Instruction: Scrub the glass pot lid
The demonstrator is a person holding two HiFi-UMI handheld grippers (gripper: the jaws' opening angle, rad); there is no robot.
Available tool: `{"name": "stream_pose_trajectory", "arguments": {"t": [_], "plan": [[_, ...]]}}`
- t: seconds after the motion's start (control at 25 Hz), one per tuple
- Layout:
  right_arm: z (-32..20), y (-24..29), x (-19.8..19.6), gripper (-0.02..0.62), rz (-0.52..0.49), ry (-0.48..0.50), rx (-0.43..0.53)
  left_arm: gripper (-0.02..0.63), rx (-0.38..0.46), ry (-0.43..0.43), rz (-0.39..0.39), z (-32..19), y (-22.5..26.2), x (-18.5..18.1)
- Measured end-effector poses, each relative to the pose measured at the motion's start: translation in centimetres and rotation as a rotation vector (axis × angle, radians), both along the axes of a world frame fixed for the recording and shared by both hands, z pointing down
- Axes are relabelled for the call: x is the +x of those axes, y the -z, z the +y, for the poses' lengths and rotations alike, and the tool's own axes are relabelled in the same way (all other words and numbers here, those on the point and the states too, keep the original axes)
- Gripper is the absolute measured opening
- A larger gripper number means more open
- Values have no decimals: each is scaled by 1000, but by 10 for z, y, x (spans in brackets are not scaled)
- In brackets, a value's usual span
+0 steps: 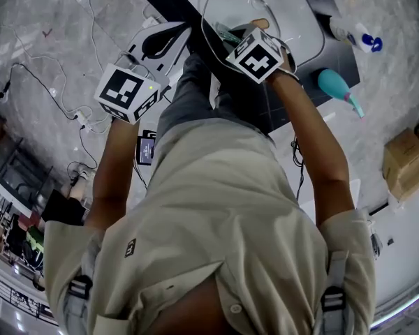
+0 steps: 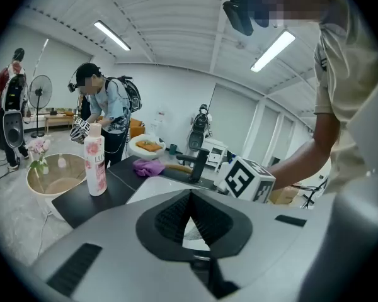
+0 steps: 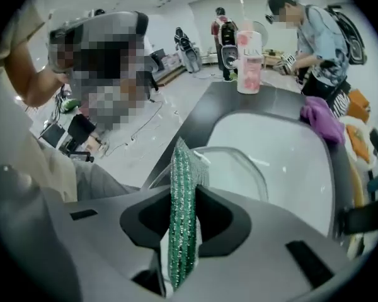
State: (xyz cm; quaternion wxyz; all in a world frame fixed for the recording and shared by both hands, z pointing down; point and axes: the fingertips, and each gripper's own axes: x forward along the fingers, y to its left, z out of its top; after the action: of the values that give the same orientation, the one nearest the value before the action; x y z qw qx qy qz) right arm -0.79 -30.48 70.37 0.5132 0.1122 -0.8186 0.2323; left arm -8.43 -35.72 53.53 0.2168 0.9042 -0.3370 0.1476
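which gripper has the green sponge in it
The right gripper: a green scrub sponge stands clamped between its jaws. The left gripper holds no sponge.

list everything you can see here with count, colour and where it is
clear glass pot lid: 1, transparent, over the sink, rim at the left gripper's jaws
green glittery scrubbing sponge: 1, green, clamped in the right gripper
oval sink basin: 1, white, set in the counter
counter: 1, black
tall plastic bottle: 1, pink and white, counter's far end
crumpled cloth: 1, purple, beside the sink
faucet: 1, black, at the sink's edge
cardboard box: 1, brown, floor at right
bystander: 1, by the counter's far end
left gripper: 1, grey, apparently shut on the lid
right gripper: 1, grey, shut on the sponge
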Motion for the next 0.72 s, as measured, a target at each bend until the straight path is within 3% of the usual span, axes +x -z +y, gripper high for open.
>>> {"name": "stream_pose_trajectory", "arguments": {"t": [0.24,0.4,0.6,0.72], "plan": [[-109,-21,-38,89,76,90,164,12,-18,20,-6,-3,-11,-12],[-119,-48,-31,89,59,1,-53,14,-22,37,-2,-6,-12,-20],[-133,-82,33,89,125,-130,-95,14,-35,46,-4,-9,-16,-28],[-124,-120,95,88,156,-316,-189,12,-39,39,-7,-10,-18,-28]]}}
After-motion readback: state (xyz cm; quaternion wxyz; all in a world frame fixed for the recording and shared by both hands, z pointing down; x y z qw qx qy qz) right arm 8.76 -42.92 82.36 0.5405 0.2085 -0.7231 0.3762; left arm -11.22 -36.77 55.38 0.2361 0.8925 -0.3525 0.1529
